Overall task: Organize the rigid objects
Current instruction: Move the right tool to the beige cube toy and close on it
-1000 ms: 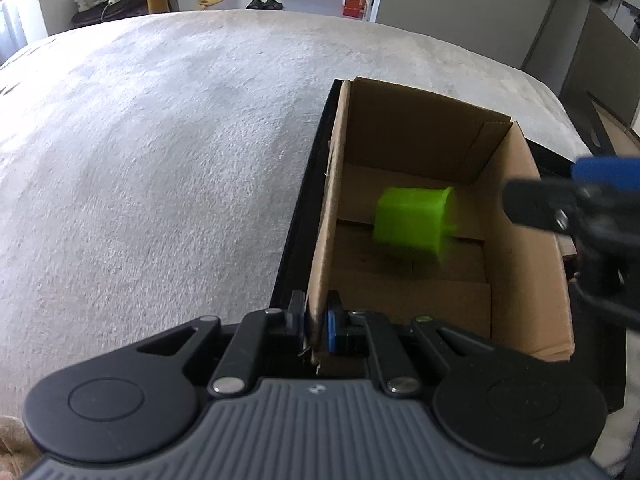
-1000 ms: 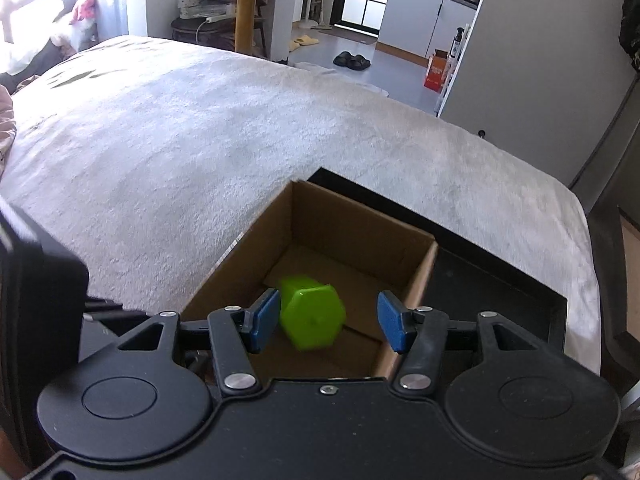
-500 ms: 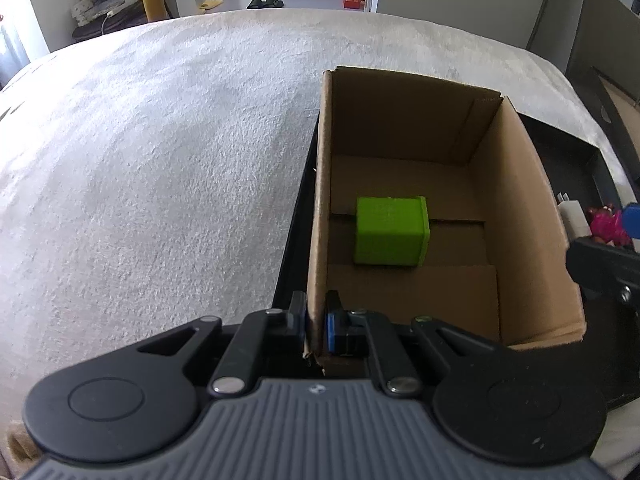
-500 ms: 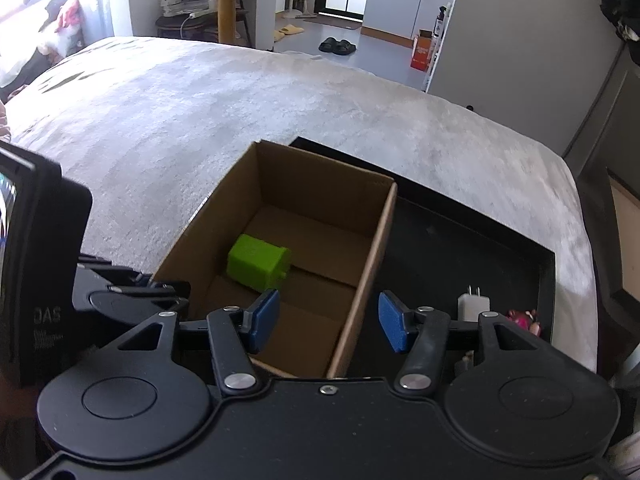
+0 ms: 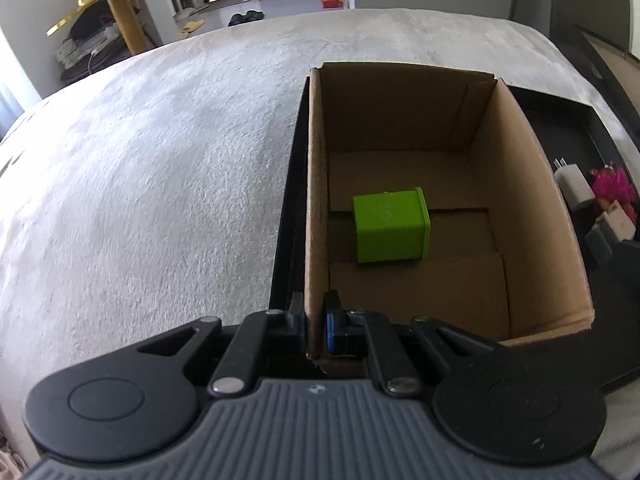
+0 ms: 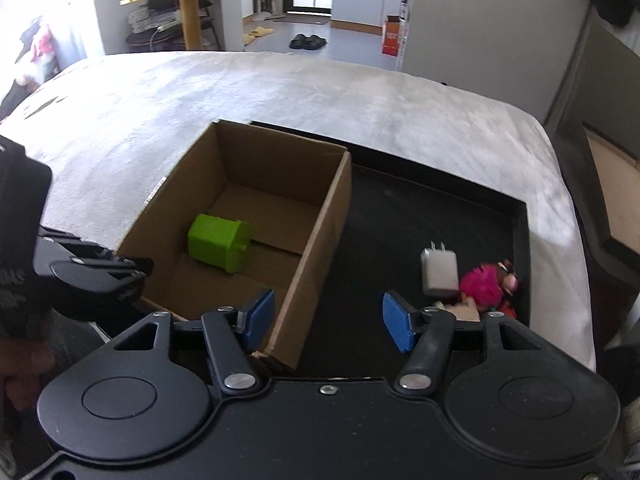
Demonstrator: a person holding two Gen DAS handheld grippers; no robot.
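So the left gripper (image 5: 314, 326) has its jaws pinched tight on the near wall of the open brown cardboard box (image 5: 520, 184), one pad outside and one inside. The bright green plastic block (image 5: 390, 230) is lying on its side on the box floor, roughly in the middle. The box sits at the left end of a shallow black tray (image 6: 472, 208) on a pale grey fuzzy blanket (image 6: 200, 96). The right gripper (image 6: 329, 322) has just been opening up, nothing between its blue pads, hanging over the tray. Near it are a white plug-in charger (image 6: 439, 269) and a pink toy (image 6: 482, 285), maybe a plush, it's blurry.
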